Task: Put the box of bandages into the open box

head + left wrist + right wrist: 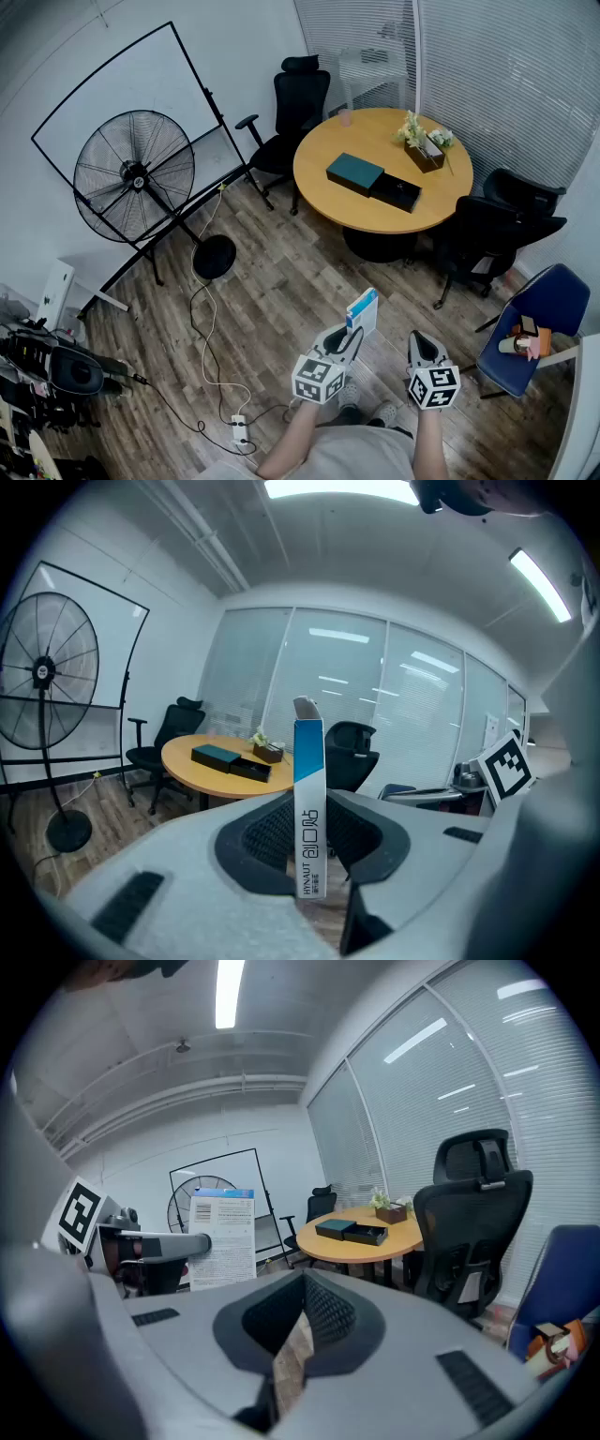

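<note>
Holding the box of bandages (pixel 363 311) aloft, well short of the counter (pixel 375 141).
Pinched upright by its lower end in the left gripper (pixel 351 336) jaws, with the right gripper (pixel 419 341) clenched on nothing. Probably light, thin card, easily crushed: best gripped gently across the flat faces, low down as now. Well apart from the open box (pixel 395 192).

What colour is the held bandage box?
The bandage box is white with a blue top, best in the left gripper view.
</note>
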`<action>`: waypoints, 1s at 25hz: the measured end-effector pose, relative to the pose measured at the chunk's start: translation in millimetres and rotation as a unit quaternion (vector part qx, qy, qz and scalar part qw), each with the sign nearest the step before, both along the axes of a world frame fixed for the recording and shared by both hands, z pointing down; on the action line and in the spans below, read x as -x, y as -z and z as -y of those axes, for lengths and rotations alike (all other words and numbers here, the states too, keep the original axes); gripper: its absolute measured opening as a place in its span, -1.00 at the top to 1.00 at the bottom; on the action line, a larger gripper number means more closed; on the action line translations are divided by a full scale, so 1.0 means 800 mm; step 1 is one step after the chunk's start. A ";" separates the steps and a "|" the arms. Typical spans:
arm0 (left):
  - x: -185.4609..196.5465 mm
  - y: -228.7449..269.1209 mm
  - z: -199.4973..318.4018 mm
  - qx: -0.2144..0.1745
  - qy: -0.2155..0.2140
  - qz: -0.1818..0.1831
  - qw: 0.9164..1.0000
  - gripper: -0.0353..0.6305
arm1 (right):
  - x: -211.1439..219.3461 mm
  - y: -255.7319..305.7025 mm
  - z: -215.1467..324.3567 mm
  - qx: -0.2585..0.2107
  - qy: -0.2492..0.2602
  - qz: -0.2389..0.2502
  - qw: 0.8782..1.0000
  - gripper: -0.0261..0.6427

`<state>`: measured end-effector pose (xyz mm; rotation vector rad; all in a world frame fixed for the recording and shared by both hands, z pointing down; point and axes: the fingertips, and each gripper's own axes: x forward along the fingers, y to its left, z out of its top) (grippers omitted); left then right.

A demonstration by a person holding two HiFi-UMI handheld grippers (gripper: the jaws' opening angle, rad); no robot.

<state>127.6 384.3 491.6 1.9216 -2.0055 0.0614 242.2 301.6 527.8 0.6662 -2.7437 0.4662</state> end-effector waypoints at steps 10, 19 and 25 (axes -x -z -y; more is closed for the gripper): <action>0.024 -0.006 -0.009 -0.003 0.007 0.006 1.000 0.64 | 0.016 -0.002 -0.004 -0.001 -0.003 0.003 1.000 0.93; 0.067 -0.018 -0.019 -0.012 0.011 -0.015 1.000 0.64 | 0.049 -0.013 -0.013 0.005 -0.006 -0.004 1.000 0.86; 0.106 -0.033 -0.030 -0.022 0.017 -0.027 0.999 0.64 | 0.075 -0.025 -0.024 0.000 -0.007 -0.009 1.000 0.73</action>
